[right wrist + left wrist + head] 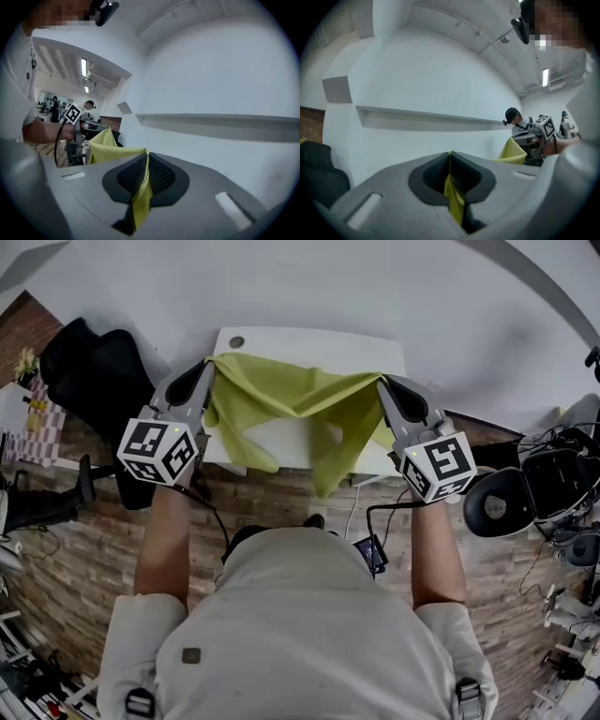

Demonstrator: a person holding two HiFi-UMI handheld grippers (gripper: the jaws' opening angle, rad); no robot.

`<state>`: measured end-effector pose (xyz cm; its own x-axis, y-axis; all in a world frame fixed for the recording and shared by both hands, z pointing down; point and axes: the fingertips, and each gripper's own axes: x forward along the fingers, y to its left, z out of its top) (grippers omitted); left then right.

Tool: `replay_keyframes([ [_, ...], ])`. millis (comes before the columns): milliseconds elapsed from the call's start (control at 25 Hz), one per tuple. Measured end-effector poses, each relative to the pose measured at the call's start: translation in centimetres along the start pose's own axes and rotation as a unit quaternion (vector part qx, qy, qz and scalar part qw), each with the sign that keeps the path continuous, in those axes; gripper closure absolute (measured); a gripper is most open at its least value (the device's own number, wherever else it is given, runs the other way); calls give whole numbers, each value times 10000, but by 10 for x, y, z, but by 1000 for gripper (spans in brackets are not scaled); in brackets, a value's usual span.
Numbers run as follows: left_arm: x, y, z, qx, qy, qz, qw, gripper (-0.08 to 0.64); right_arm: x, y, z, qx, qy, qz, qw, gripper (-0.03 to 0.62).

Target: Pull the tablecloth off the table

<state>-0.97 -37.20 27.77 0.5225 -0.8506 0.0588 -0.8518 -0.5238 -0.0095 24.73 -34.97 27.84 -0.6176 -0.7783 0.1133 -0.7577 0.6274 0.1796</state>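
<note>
The brown wood-plank floor [84, 568] spreads under me, and the white rectangular table [319, 341] stands against the pale wall ahead. The yellow-green fabric tablecloth [291, 390] is raised above that table, stretched between my 2 grippers and sagging in the middle. Its loose lower corners droop toward the table's near edge, and bare white tabletop shows beneath it. A black office chair [98, 371] sits to the left of the table.

My left gripper [208, 367] is clamped tight on the cloth's left upper corner. In the left gripper view a thin yellow fold is pinched between the dark pads. My right gripper [384, 382] is closed the same way on the right upper corner. A small grey round disc [236, 342] lies at the table's far left corner.
</note>
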Motion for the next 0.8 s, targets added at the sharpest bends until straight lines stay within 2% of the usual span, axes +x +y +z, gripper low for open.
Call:
replay_keyframes([
  [280, -42, 13, 20, -21, -129, -615, 9980, 551, -7, 41, 35, 209, -182, -426, 9987, 574],
  [560, -121, 43, 17, 139, -132, -993, 9949, 551, -17, 122, 59, 253, -274, -831, 9958, 574],
  [800, -176, 55, 18, 75, -214, -1261, 9918, 551, -41, 183, 66, 393, -173, -1159, 9923, 574],
])
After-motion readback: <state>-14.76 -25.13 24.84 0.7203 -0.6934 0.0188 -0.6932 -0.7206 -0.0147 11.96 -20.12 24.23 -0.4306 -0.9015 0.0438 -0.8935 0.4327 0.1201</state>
